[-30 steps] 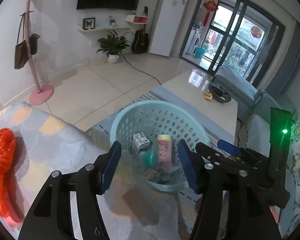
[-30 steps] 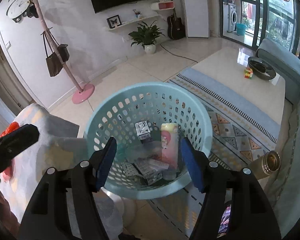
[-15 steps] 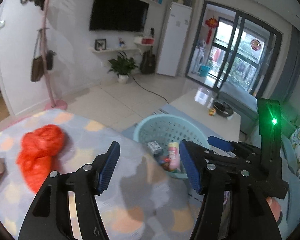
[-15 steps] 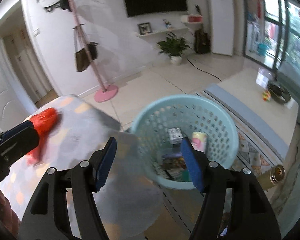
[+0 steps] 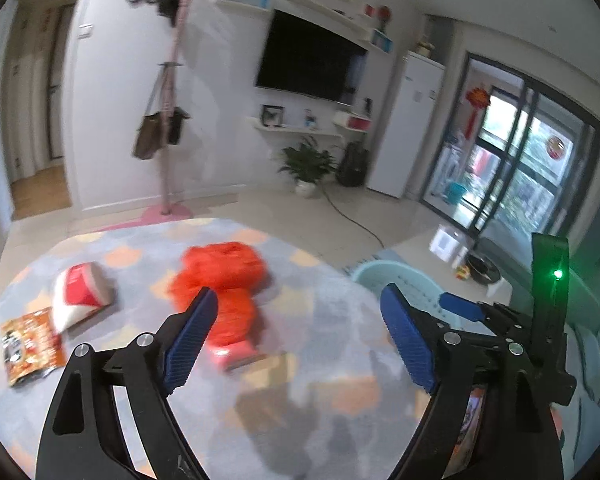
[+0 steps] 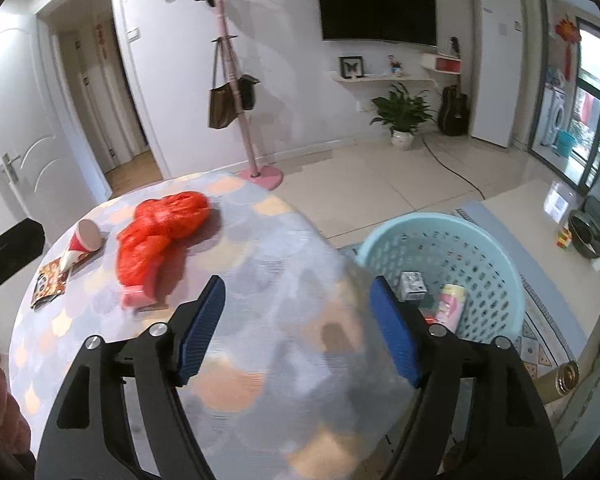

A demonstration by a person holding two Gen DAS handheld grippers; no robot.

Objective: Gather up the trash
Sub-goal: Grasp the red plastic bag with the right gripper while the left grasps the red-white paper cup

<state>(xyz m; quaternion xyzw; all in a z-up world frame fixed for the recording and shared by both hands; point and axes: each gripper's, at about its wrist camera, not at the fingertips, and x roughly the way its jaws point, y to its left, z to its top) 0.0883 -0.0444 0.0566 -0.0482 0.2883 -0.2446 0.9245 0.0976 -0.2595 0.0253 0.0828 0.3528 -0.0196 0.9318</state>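
A crumpled red plastic bag (image 5: 220, 280) lies on the round patterned table (image 5: 300, 420), with a red-and-white paper cup (image 5: 82, 294) on its side and an orange snack wrapper (image 5: 30, 346) further left. All three also show in the right wrist view: bag (image 6: 160, 232), cup (image 6: 82, 242), wrapper (image 6: 50, 282). My left gripper (image 5: 300, 340) is open and empty above the table, just short of the bag. My right gripper (image 6: 296, 324) is open and empty over the table's right side. A light-blue basket (image 6: 496, 264) holding several trash pieces stands on the floor right of the table.
A pink coat stand (image 6: 236, 92) with bags stands behind the table. A white coffee table (image 6: 548, 220) with a dark bowl (image 6: 586, 236) lies beyond the basket on a patterned rug (image 6: 540, 344). A gold bottle (image 6: 566, 376) shows at the right edge.
Both grippers have swung left and up from over the basket to over the table. The red bag, cup and wrapper have come into view. Both stay open.
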